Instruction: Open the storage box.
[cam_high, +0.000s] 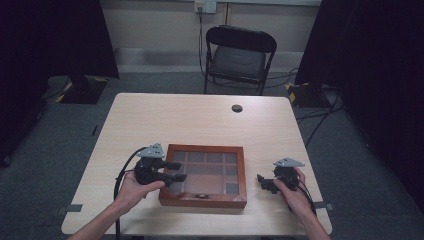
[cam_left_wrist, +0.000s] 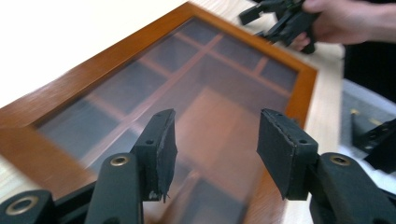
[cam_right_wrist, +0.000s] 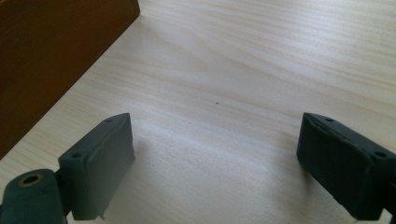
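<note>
While the left claw (cam_high: 176, 171) hovers half-open over the glass lid of the wooden box (cam_high: 204, 198) at the counter's (cam_high: 200, 120) near edge, gripping nothing, its jaws could scrape the glass; the right claw (cam_high: 263, 183) gapes wide beside it.

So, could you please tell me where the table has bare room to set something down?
The far half of the table, between the wooden box and the round grommet hole, is bare, as is the strip right of the box by the right claw. It is crowded at the box's left edge, where the left claw reaches over the lid.
</note>
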